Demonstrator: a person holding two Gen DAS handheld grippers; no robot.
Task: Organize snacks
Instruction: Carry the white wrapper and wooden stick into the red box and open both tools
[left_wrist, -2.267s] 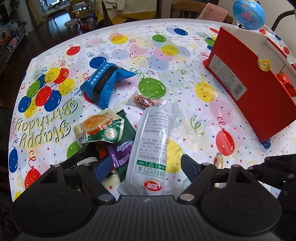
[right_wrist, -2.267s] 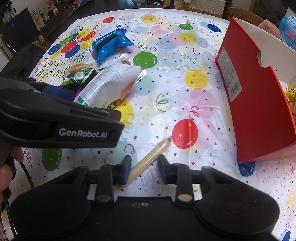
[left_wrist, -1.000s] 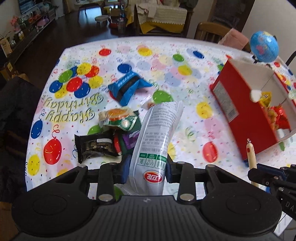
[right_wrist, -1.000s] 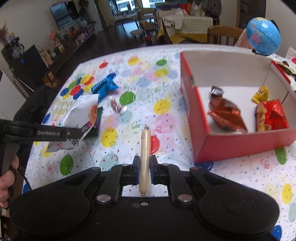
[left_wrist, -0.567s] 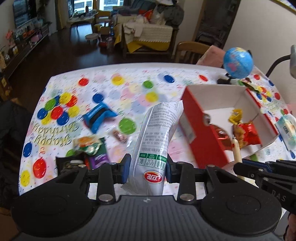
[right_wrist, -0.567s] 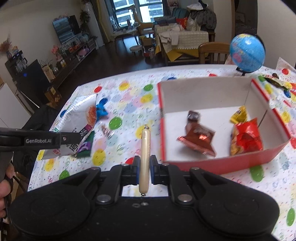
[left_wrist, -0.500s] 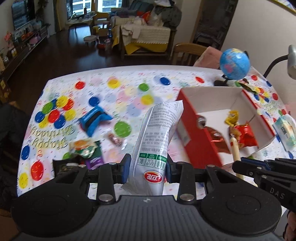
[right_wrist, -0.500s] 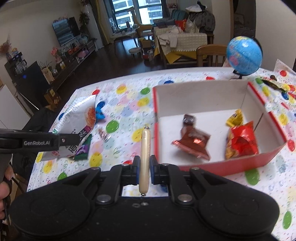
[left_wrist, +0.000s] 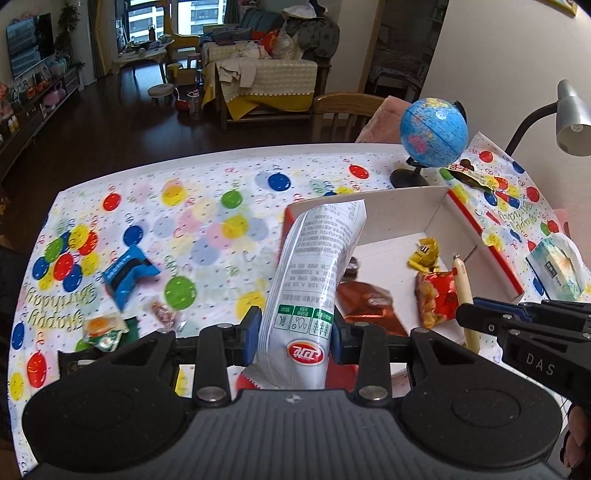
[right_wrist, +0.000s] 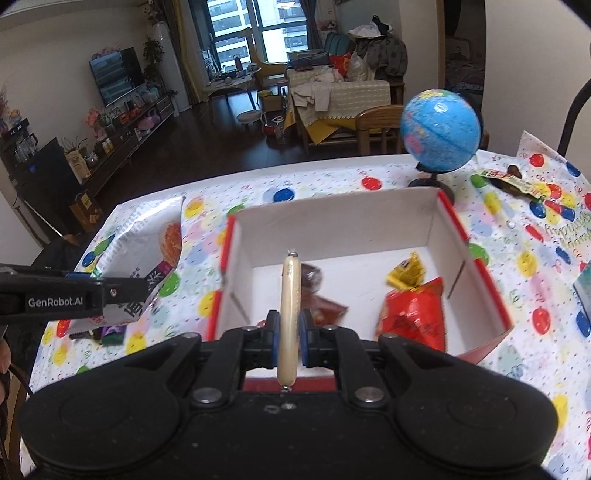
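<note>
Two tongs are loaded. Left tongs (left_wrist: 291, 338) are clamped on a tall white snack bag (left_wrist: 314, 280), held above the near left corner of the red cardboard box (right_wrist: 476, 258). Right tongs (right_wrist: 289, 339) are clamped on a sausage stick (right_wrist: 289, 314) above the box's near wall. Loose snacks, including a blue packet (left_wrist: 127, 271), lie on the bench (left_wrist: 207, 229) to the left.

Glossy plastic snack bag (left_wrist: 317, 273), smooth-skinned sausage stick (right_wrist: 289, 317), matt, probably cardboard box (right_wrist: 340, 225), shiny printed tablecloth (left_wrist: 207, 229)
</note>
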